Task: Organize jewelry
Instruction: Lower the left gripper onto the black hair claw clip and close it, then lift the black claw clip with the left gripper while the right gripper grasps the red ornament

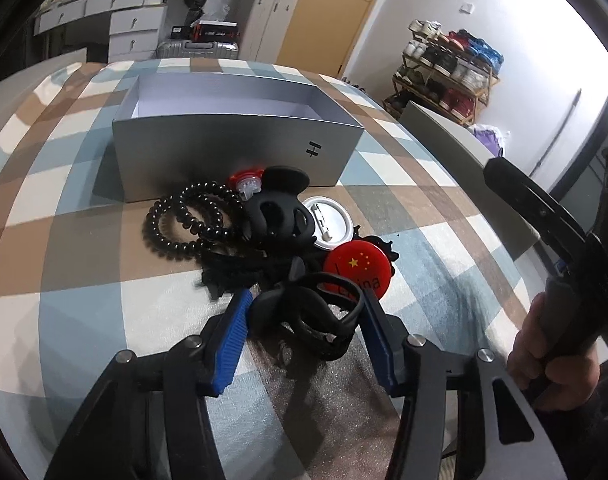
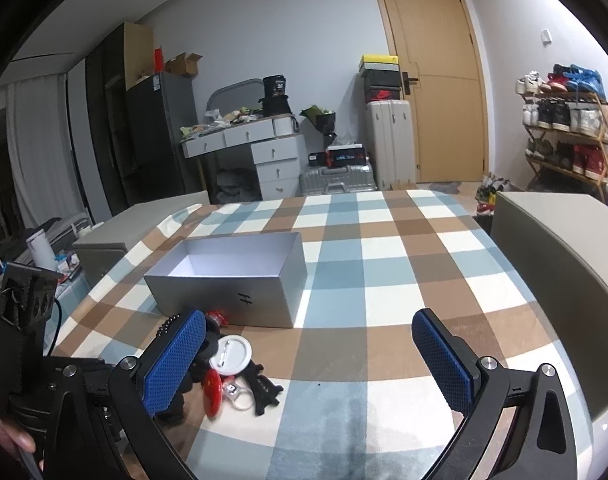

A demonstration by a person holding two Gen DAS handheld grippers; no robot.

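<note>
- A black clip is bracketed by the left tongs; whether the blue pads are pressing it cannot be told.
- The clip is judged light, stiff plastic, best pinched across its looped body.
- The pile lies on the counter just before the empty grey box: a beaded bracelet, a glossy red badge, slippery-looking.
- The right tongs are held wide open, nothing between them.
</note>
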